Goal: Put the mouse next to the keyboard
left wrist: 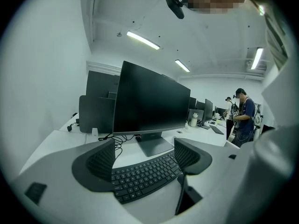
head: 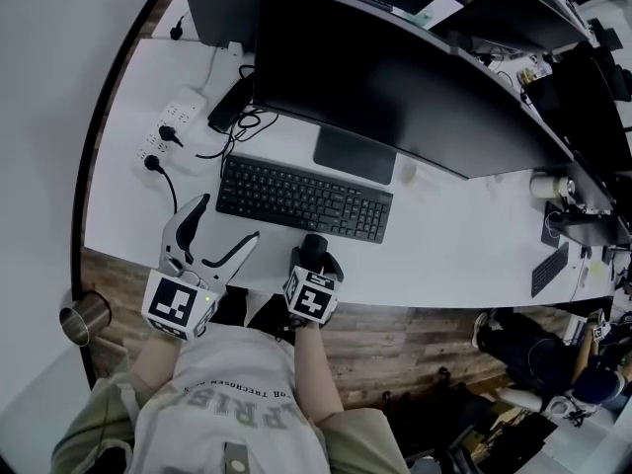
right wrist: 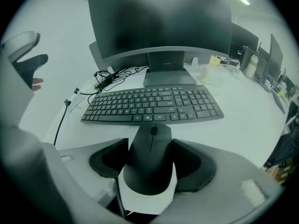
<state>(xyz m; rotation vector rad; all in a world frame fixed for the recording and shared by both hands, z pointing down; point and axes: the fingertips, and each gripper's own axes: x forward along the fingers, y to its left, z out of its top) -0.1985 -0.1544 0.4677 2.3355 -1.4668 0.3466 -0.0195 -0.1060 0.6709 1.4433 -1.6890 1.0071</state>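
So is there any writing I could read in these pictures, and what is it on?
Shirt: big letters, upside down and creased, not surely readable.
Keyboard: key marks too small to read.
Patterned cubes: black-and-white squares only, no words.
Mouse, monitor: no text visible.

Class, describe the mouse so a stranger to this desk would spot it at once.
Start at the big dark monitor on the white desk; the black keyboard lies before it. Nearer the desk's front edge, the black mouse is clamped in the right gripper, the only small rounded thing with a scroll wheel.
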